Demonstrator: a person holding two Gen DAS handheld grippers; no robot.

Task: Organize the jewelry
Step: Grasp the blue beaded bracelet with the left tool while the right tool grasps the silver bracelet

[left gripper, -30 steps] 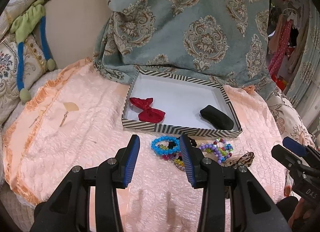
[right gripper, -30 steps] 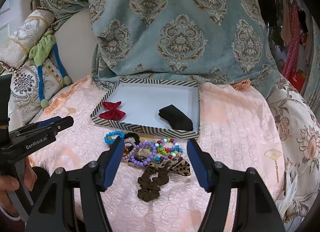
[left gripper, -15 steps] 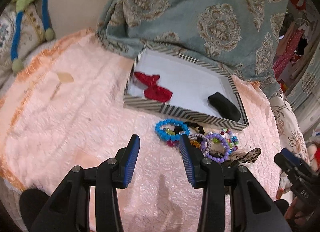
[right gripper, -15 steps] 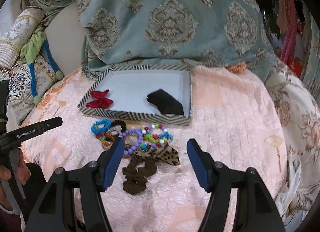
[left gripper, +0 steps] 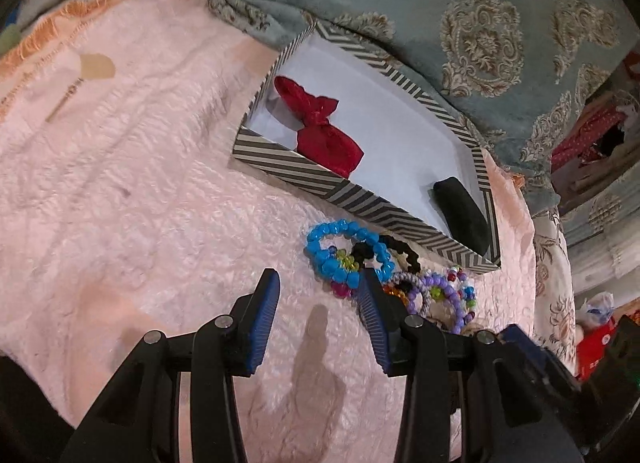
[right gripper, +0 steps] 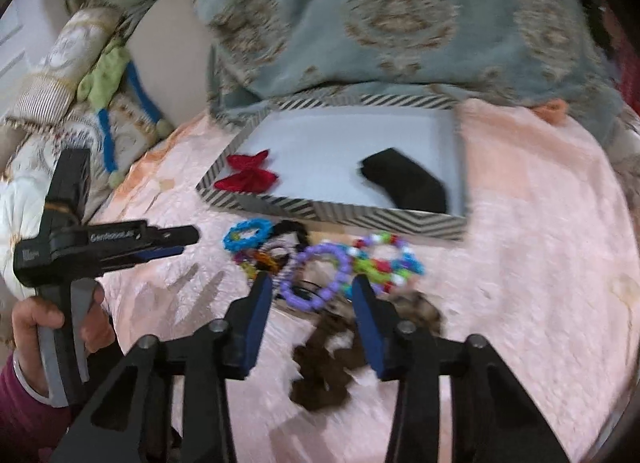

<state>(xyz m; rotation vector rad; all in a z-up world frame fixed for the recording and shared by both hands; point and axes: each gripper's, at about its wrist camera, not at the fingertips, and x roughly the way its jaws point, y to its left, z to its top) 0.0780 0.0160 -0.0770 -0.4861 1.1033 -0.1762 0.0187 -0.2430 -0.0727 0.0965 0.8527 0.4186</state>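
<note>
Right tool (jaws closing, nothing gripped) frames purple bracelet.

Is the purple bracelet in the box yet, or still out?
Out. The purple bracelet lies on the pink cloth in front of the box, among the other bracelets.

Even, soft indoor light, faint shadows on the bedspread; right wrist view motion-blurred, fisheye edges bent and dark.

Both grippers: black plastic frames, round silver screws, ribbed blue pads on fingers. Left gripper body has white lettering, grey trigger. Hand with maroon sleeve, pale bangle.
</note>
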